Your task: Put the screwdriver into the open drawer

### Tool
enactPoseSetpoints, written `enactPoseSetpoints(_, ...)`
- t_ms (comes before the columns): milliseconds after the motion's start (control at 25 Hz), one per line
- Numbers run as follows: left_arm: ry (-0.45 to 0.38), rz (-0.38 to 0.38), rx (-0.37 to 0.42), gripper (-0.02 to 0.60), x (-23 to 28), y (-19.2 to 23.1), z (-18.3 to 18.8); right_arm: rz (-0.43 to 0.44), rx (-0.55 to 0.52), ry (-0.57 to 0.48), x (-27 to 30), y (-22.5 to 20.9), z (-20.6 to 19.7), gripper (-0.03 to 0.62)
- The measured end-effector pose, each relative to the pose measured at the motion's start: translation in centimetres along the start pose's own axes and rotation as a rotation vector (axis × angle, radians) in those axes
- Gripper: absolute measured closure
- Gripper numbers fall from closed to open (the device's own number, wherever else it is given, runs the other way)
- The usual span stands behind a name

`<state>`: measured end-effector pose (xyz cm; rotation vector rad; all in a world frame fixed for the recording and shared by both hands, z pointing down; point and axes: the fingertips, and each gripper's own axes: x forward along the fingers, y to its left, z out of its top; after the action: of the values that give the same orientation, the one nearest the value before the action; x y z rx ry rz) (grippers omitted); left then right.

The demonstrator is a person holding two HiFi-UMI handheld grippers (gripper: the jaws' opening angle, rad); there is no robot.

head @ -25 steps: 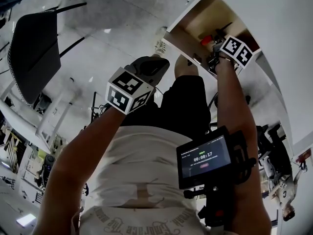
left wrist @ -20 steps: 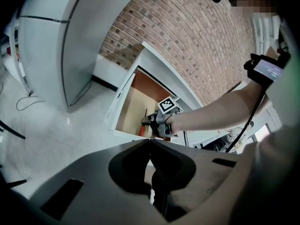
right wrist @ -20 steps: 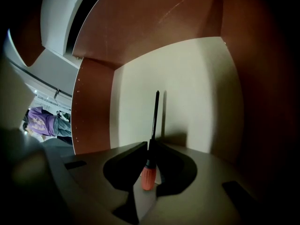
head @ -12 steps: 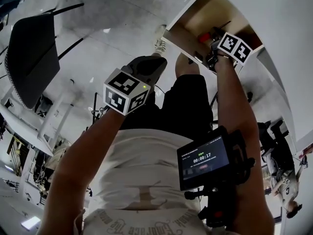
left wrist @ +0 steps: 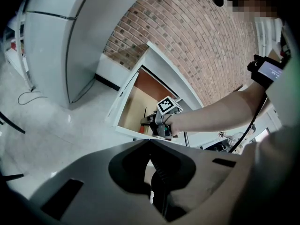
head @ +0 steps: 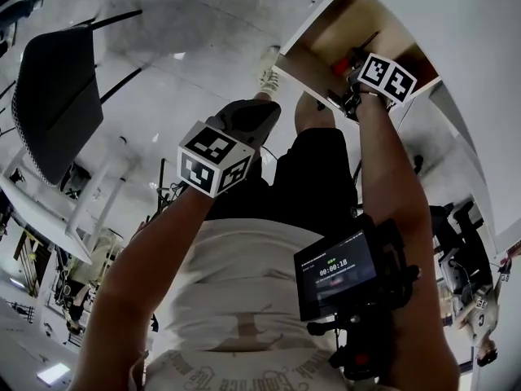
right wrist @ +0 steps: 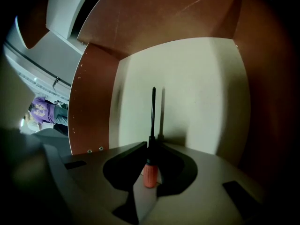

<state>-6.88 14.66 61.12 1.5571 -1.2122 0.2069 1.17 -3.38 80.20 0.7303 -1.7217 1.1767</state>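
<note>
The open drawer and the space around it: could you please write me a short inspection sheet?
Surface: drawer open, pale bottom, brown walls.
Job's things: screwdriver, orange handle, inside the drawer, tip pointing inward.
Clutter: nothing seen.
Grippers: right gripper shut on the screwdriver; left gripper shut, empty, away from the drawer.
Cables: cable lying on the floor.
Surroundings: chair, brick wall.

The room is evenly bright: the pale floor (head: 187, 47) washes almost white, with small glints on it. Every view bows hard toward its edges, so the brick wall (left wrist: 197, 41) curves. Inside the drawer (right wrist: 197, 78) it is dim, the corners fall to black, and the screwdriver (right wrist: 153, 111) throws a soft shadow just to its right.
</note>
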Motion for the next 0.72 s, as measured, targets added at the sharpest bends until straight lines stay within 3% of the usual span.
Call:
enactPoseSetpoints(360, 0.000, 0.000, 0.003, 0.561, -0.46, 0.15, 0.16, -0.072, 0.007, 0.007, -0.40, -0.31, 0.14, 0.523)
enactPoseSetpoints(720, 0.014, -0.016, 0.012, 0.561, -0.57, 0.30, -0.31, -0.057, 0.030, 0.005, -0.61, -0.34, -0.25, 0.485)
